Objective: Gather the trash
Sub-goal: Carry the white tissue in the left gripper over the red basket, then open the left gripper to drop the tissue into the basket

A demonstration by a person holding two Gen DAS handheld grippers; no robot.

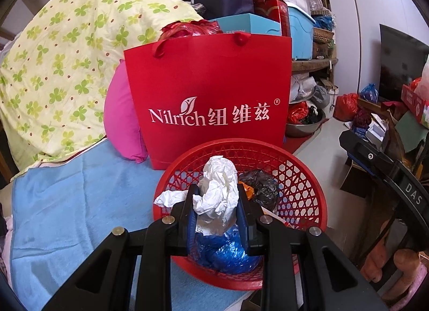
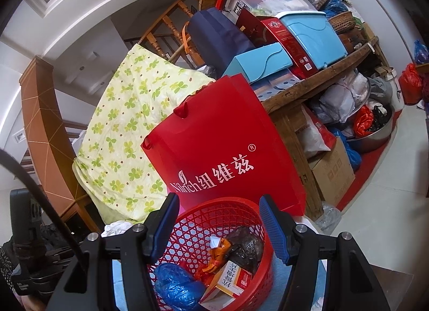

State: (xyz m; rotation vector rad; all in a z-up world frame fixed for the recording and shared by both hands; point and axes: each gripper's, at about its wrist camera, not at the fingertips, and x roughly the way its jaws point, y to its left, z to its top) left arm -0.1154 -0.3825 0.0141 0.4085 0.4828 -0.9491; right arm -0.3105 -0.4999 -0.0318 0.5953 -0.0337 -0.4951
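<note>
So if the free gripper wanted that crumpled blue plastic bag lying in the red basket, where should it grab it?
Probably the bulging top of the crumpled blue plastic bag, coming down from above. It lies low against the red lattice basket wall, so a sideways approach is blocked, and the open right gripper already hovers over it.

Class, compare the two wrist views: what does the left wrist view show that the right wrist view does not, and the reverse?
Only the left wrist view: the left hand-held gripper shut on the crumpled white tissue; a pink cushion.
Only the right wrist view: the open right hand-held gripper; an orange-and-white cardboard box.
Both: the red plastic lattice basket, blue plastic bag, black plastic bag, red paper gift bag.
</note>
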